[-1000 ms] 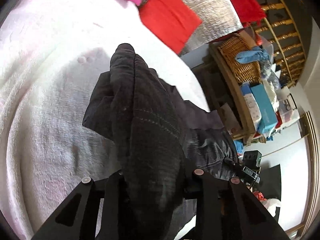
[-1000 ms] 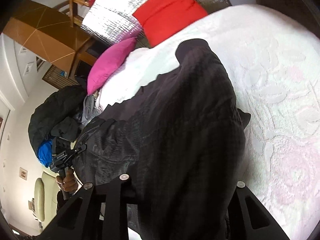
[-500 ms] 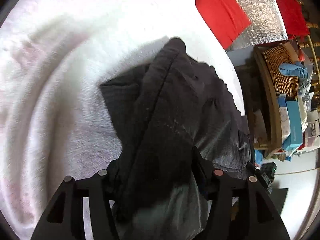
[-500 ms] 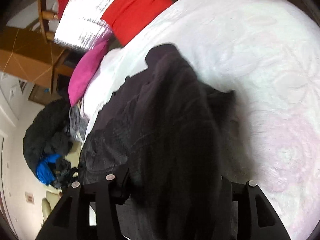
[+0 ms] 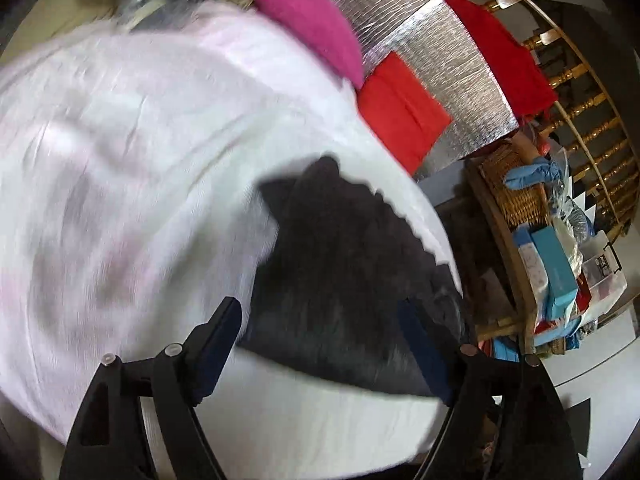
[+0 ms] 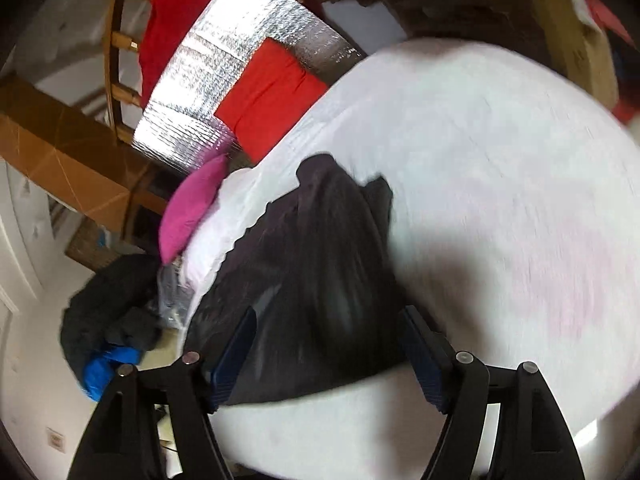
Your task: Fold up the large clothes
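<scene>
Black garment (image 5: pixel 344 280) lies on the white bedspread (image 5: pixel 132 184) just ahead of my left claw (image 5: pixel 320 344) and right claw (image 6: pixel 330 354); both jaws are opening, clear of the cloth.

Blurred, seemingly folded dark garment (image 5: pixel 344 264)

A lived-in home bedroom: ahead of the jaws lies a bed (image 5: pixel 140 160) under a white textured bedspread, with a pink cushion (image 5: pixel 312 24) and a red cushion (image 5: pixel 400 116) at its far end. Right of the jaws, a wooden shelf (image 5: pixel 516 280) holds a wicker basket (image 5: pixel 516 196) and boxes.
</scene>
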{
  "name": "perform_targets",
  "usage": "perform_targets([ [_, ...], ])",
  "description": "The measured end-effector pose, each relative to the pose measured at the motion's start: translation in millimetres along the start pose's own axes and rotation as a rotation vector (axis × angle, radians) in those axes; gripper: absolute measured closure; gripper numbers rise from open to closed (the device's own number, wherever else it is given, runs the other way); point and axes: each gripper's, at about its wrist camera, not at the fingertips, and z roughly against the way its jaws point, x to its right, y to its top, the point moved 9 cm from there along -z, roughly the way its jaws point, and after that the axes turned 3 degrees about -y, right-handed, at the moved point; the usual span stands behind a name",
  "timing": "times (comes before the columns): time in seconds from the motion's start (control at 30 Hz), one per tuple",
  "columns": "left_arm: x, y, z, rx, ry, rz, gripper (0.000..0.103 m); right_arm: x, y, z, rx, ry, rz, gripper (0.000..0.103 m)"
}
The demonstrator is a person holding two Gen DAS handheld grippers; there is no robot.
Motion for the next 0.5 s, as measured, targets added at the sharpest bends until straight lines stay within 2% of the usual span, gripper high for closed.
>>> perform_targets([
  [0.17,-13,-37,-8,-0.048,-0.091,0.137,0.021,1,-46,-12,-0.102,0.098,-0.121,0.024],
  [0.27,-5,-53,-23,-0.077,-0.106,0.183,0.020,3,-56,-39,-0.137,0.080,-0.178,0.023],
  [0.37,4,-56,-42,-0.070,-0.107,0.216,0.019,11,-53,-61,-0.131,0.083,-0.293,0.023],
  [0.5,8,-54,-57,-0.019,-0.092,0.256,0.018,14,-45,-77,-0.085,0.066,-0.363,0.023],
])
